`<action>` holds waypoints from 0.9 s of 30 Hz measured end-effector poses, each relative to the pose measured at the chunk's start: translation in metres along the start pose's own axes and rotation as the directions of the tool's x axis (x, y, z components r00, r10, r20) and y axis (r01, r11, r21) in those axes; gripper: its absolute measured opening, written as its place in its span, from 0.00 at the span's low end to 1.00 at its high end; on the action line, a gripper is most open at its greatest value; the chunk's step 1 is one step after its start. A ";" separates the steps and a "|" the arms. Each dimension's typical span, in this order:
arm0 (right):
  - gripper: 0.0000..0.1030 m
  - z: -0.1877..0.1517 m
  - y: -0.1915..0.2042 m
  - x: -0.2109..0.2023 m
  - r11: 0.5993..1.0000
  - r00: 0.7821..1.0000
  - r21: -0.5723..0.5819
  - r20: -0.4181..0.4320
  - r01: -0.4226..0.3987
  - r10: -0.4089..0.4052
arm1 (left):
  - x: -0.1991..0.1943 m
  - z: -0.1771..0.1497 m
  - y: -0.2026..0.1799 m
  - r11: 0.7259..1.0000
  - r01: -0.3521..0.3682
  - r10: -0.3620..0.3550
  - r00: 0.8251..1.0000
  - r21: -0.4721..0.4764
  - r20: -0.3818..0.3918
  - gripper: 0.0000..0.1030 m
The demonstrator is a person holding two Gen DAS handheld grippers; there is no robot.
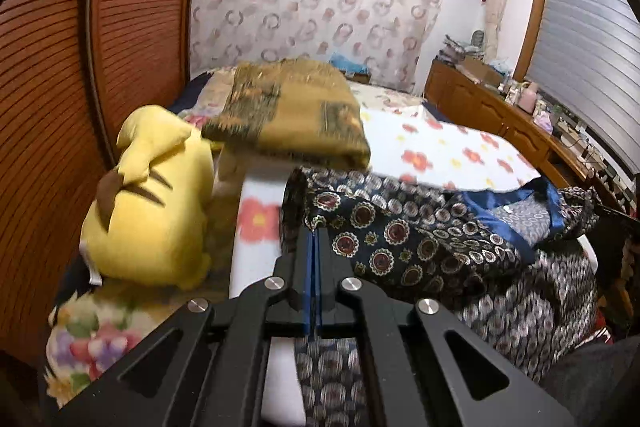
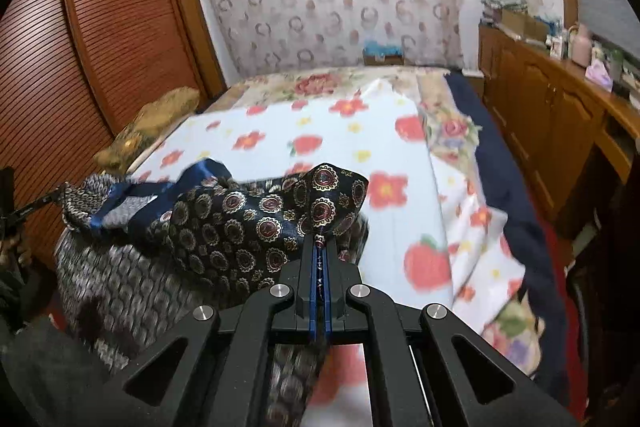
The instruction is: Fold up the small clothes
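Fabric first: a dark navy garment [image 1: 420,239] with gold-and-red medallions and a blue satin lining is hanging stretched between the two tools, sagging in the middle over the near edge of the bed. Its long axis is running side to side, from one gripper across to the other, with the lining and neckline (if that is what the blue band is) turned upward near the centre.

Both tools are biting cloth. The left gripper [image 1: 315,231] is pinching one end, its blue pads pressed narrow together with the fabric trailing down beneath them. The right gripper [image 2: 319,235] is doing the same at the other end, a peak of cloth standing up just past its tips.

As for progress, I am judging this as early: the garment is being held up and spread, nothing is creased or laid flat yet, so every fold is still to come.

Beyond it, the white flowered sheet [image 2: 320,131] is covering the bed, with a folded mustard blanket [image 1: 296,115] and a yellow plush toy [image 1: 148,203] sitting by the louvred wardrobe [image 1: 60,67]; a wooden sideboard [image 2: 552,115] is lining the far side.
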State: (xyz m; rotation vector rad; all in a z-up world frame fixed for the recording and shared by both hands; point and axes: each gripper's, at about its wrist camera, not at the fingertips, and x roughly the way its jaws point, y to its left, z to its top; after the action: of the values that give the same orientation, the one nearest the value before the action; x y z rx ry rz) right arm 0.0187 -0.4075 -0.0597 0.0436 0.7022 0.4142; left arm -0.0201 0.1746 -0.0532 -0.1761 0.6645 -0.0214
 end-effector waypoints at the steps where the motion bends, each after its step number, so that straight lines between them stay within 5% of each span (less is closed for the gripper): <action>1: 0.02 -0.004 -0.001 -0.003 1.000 1.000 -0.004 -0.005 -0.003 0.002 | 0.000 -0.004 -0.001 1.000 0.004 -0.004 1.000 0.005 -0.008 0.01; 6: 0.02 -0.023 0.008 0.001 0.998 0.996 -0.054 -0.076 0.034 -0.038 | 0.004 -0.023 0.007 1.000 0.025 -0.025 0.998 0.005 -0.064 0.01; 11: 0.05 -0.002 0.014 -0.001 0.996 0.994 -0.071 -0.081 0.061 -0.067 | -0.005 -0.015 0.007 0.999 0.041 -0.041 0.998 0.011 -0.038 0.05; 16: 0.18 0.010 0.021 -0.024 0.992 0.995 -0.088 -0.028 0.090 -0.093 | -0.011 0.003 0.007 0.999 0.039 -0.039 0.999 0.023 0.004 0.55; 27: 0.45 0.024 0.027 0.015 0.991 0.994 -0.079 0.019 0.106 -0.105 | 0.044 0.048 -0.004 0.996 0.011 -0.005 0.998 0.093 -0.056 0.62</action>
State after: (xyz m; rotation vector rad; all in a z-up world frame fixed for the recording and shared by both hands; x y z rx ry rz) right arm 0.0348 -0.3750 -0.0453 -0.0657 0.6699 0.3396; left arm 0.0444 0.1751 -0.0419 -0.0881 0.7166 -0.0652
